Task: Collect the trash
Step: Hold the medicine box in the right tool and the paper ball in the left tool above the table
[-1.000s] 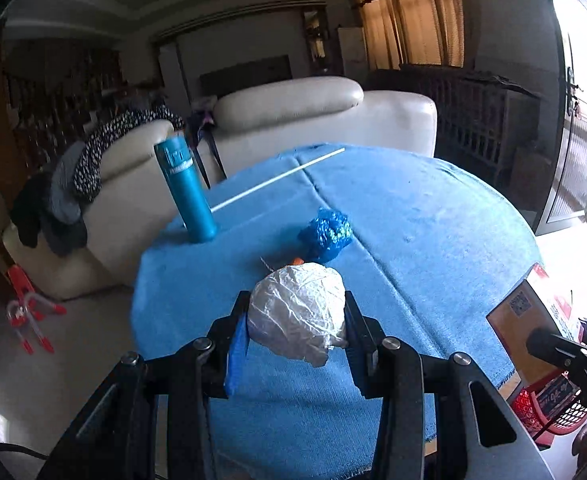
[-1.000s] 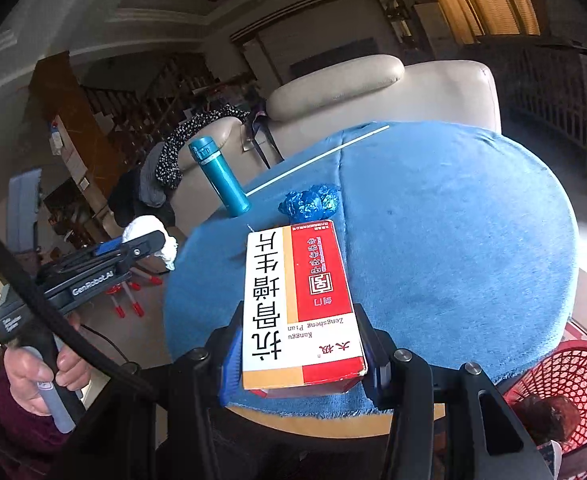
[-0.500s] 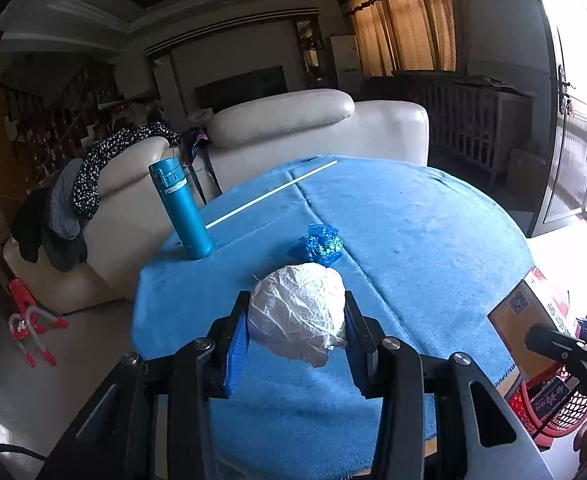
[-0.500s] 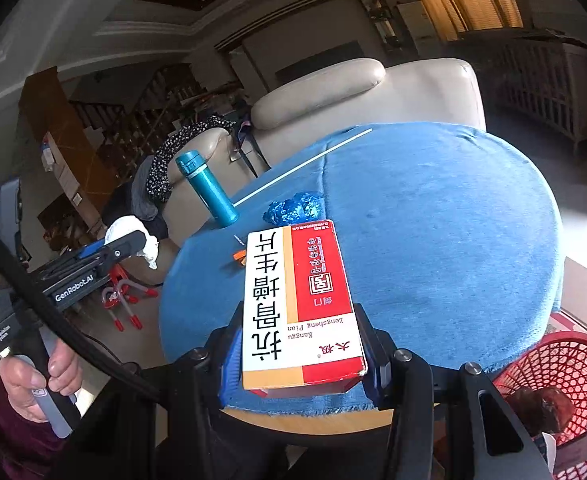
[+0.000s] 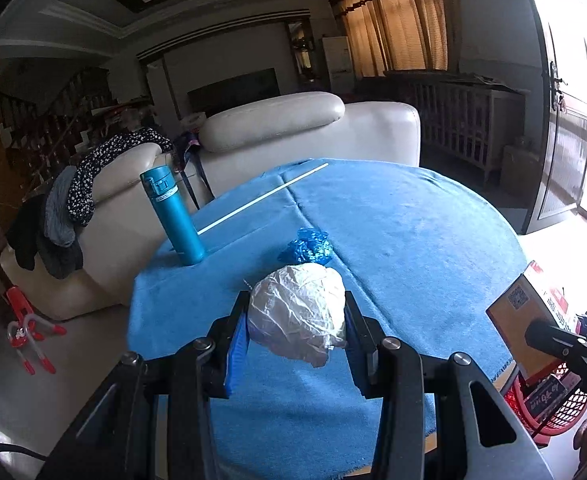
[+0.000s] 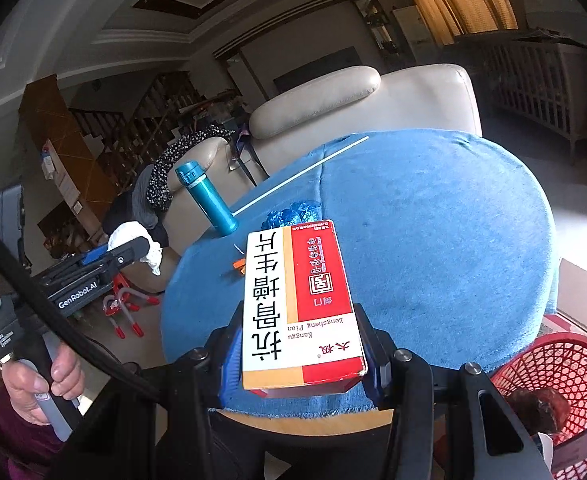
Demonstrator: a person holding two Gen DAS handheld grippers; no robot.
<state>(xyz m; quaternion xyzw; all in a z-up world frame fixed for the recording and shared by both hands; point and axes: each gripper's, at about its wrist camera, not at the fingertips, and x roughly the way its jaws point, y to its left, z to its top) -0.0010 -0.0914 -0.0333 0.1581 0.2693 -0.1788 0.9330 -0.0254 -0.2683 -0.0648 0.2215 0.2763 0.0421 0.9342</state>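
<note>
My left gripper [image 5: 295, 320] is shut on a crumpled white plastic ball [image 5: 299, 314], held above the near edge of the round blue-clothed table [image 5: 413, 232]. My right gripper [image 6: 299, 340] is shut on a red and white medicine box [image 6: 299, 304], held over the table's near edge; the box also shows in the left wrist view [image 5: 527, 316]. A crumpled blue wrapper [image 5: 307, 246] lies on the cloth, and a small orange scrap [image 6: 238, 266] lies near it. A red mesh basket [image 6: 549, 384] with trash in it stands on the floor at the right.
A teal flask [image 5: 173, 216] stands upright at the table's left edge. A long white stick [image 5: 261, 198] lies across the far cloth. A cream sofa [image 5: 293, 136] with clothes on it stands behind the table. A red and grey toy [image 5: 29, 328] lies on the floor.
Both grippers have pulled back and risen a little from the table, each still holding its item. The red basket shows more fully in the right wrist view.
</note>
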